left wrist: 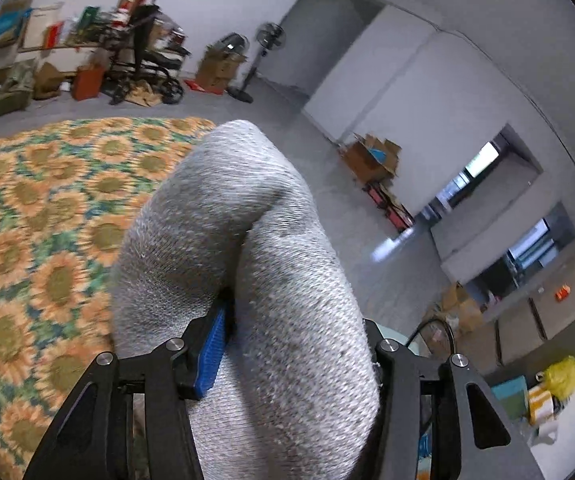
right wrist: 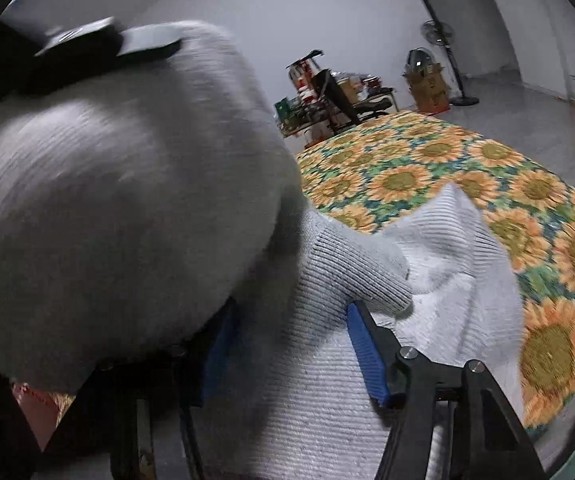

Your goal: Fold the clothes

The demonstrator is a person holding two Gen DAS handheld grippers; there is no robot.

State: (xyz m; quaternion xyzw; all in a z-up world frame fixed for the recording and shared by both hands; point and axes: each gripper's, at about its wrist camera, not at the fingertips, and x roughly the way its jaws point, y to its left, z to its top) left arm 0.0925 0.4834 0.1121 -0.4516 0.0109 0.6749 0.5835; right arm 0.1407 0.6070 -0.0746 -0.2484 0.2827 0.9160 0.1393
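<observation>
Two grippers clamp one grey knit garment held up above a sunflower-print cloth. The left gripper has the bunched knit filling the space between its blue-padded fingers. The right gripper pinches a ribbed cuff, paler white knit draping to its right. Far off, cardboard boxes and a standing fan line the wall.
</observation>
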